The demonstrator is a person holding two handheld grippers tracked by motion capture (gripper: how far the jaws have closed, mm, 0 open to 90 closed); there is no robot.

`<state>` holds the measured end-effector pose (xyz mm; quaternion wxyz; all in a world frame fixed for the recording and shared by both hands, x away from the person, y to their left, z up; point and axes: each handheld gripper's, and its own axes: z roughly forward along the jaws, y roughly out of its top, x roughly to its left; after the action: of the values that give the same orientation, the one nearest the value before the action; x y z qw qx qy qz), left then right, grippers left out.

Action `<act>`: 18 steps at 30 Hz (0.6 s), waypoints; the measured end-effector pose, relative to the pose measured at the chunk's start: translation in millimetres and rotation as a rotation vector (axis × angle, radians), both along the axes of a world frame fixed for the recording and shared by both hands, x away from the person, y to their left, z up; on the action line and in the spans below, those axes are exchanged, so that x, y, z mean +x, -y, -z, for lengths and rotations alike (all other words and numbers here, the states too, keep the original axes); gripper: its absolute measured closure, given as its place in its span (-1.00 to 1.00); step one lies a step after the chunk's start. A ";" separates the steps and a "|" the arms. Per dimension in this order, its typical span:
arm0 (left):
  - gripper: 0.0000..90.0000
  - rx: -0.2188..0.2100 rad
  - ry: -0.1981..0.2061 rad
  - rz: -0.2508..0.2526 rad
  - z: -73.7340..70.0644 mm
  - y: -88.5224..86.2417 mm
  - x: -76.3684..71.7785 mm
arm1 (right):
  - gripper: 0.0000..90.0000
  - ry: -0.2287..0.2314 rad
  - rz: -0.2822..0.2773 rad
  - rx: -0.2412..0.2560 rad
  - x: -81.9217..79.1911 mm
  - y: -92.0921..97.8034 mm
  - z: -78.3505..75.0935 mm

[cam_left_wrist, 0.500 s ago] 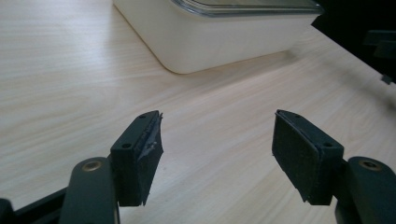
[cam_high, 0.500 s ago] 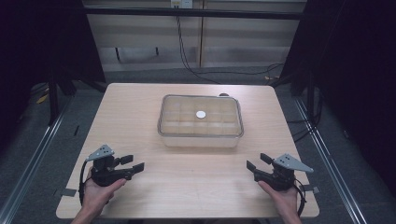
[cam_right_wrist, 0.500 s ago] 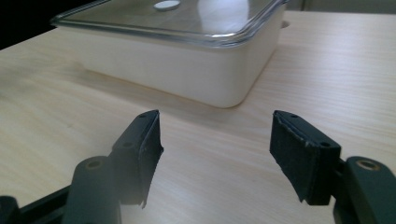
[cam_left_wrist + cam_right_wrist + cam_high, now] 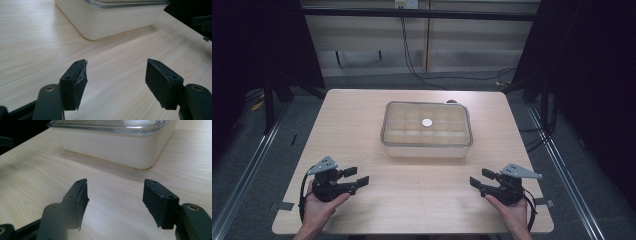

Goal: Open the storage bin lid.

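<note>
Pale wood grain runs across the table [image 4: 362, 125], and near its middle, a little toward the far edge, sits a cream-coloured rectangular container [image 4: 427, 130] with a clear lid [image 4: 447, 117]; through the lid a grid of compartments shows, and a small white round spot [image 4: 427, 122] lies near the centre, though I cannot tell whether it is on the lid or inside. At the near left corner a hand [image 4: 319, 207] holds the left gripper [image 4: 357, 176], its jaws spread apart with only bare tabletop between them, aimed inward toward the table's middle. At the near right corner the other hand [image 4: 512, 212] holds the right gripper [image 4: 479, 178], likewise spread wide and empty. Both grippers are well apart from the container. In the left gripper view the container's rounded corner [image 4: 90, 35] lies ahead beyond the black pads [image 4: 160, 82]; the right gripper view shows another corner [image 4: 145, 162].
</note>
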<state>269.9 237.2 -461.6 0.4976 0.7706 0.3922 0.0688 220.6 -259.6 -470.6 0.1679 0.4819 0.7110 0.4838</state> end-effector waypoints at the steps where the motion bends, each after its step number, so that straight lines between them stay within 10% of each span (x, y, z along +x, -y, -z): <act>1: -0.27 0.005 0.007 0.012 -0.9 1.7 -0.7 | -0.19 0.002 0.002 0.004 0.5 -0.6 -1.1; 18: 0.00 0.038 0.060 0.043 -17.7 25.4 10.2 | -0.23 0.003 -0.042 -0.037 19.1 -8.1 -24.2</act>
<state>280.1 211.8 -443.9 0.4957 0.7859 0.3589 0.0886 239.7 -251.5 -446.3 0.1679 0.4628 0.7296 0.4746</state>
